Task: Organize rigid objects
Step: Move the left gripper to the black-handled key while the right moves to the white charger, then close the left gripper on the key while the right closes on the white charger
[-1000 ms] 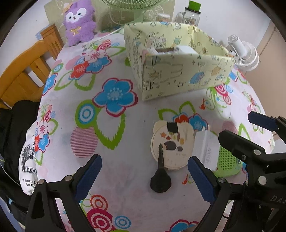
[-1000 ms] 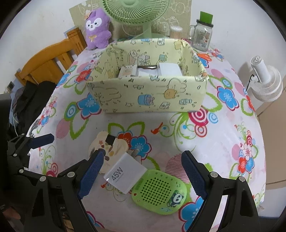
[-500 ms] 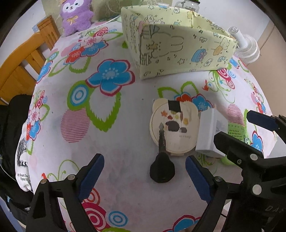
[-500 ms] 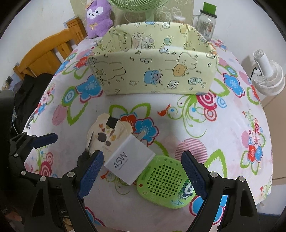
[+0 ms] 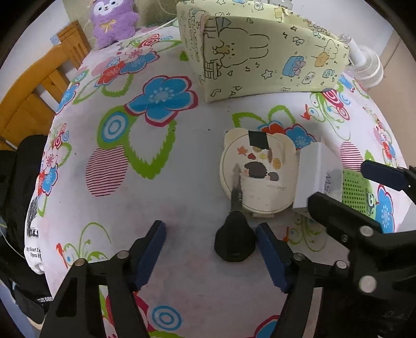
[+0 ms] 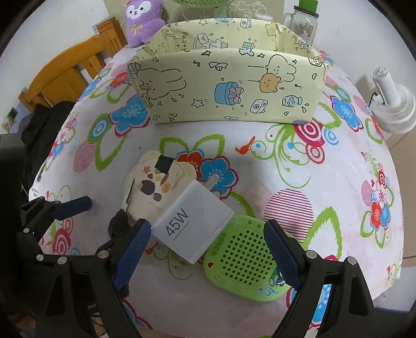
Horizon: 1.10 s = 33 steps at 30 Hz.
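Observation:
A black-handled key (image 5: 235,239) lies on the table with its blade resting on a cream bear-shaped box (image 5: 257,174). My left gripper (image 5: 210,254) is open low over the table, and the key's head lies just inside its right finger. A white 45W charger (image 6: 192,221) leans partly on a green perforated speaker (image 6: 247,262). My right gripper (image 6: 205,257) is open, its fingers on either side of the charger and speaker. The yellow cartoon storage box (image 6: 228,91) stands behind them.
A purple plush (image 6: 143,23), a green fan and a glass jar (image 6: 304,23) stand behind the box. A white fan (image 6: 392,109) is off the right edge. A wooden chair (image 5: 39,88) with dark clothes stands at the left. The table's front edge is close.
Both grippers have moved down and forward toward the objects. The key's head now lies between the left fingers, and the charger and speaker lie between the right fingers.

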Motion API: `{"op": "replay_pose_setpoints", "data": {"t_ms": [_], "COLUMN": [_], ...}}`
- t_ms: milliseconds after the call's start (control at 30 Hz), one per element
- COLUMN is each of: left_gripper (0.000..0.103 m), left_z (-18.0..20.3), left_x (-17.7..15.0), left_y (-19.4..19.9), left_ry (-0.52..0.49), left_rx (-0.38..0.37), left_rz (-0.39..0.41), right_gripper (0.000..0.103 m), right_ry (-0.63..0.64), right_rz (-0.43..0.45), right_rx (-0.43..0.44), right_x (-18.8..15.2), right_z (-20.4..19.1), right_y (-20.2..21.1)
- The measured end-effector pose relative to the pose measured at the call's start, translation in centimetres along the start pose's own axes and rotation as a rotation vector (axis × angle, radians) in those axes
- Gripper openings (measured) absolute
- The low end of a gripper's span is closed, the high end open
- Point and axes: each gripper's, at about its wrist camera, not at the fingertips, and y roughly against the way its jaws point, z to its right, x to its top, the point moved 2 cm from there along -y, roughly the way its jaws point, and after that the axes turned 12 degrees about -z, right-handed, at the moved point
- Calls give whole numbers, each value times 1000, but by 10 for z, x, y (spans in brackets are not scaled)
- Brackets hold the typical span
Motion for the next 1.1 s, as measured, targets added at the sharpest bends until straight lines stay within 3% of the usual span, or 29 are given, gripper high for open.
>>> {"op": "replay_pose_setpoints", "data": {"t_ms": [167, 233, 433, 800, 900, 1100], "left_gripper": [59, 47, 34, 32, 32, 32], "left_z": [5, 7, 9, 6, 5, 4], "left_x": [-3, -4, -7, -5, -4, 1], "left_y": [2, 4, 7, 7, 7, 8], "left_ry": [-7, -13, -27, -9, -3, 14], "left_rx": [-6, -8, -15, -26, -31, -37], "left_rz": [10, 12, 9, 8, 4, 0], "right_gripper": [91, 91, 91, 90, 76, 75], "right_ry": [3, -6, -30, -19, 15, 1], "right_rz": [-21, -28, -45, -14, 4, 4], "right_rx": [-5, 0, 20, -10, -12, -1], "right_x": [1, 1, 1, 7, 8, 11], "right_z": [-3, -3, -1, -5, -14, -11], "right_y": [-6, -9, -18, -21, -19, -21]}}
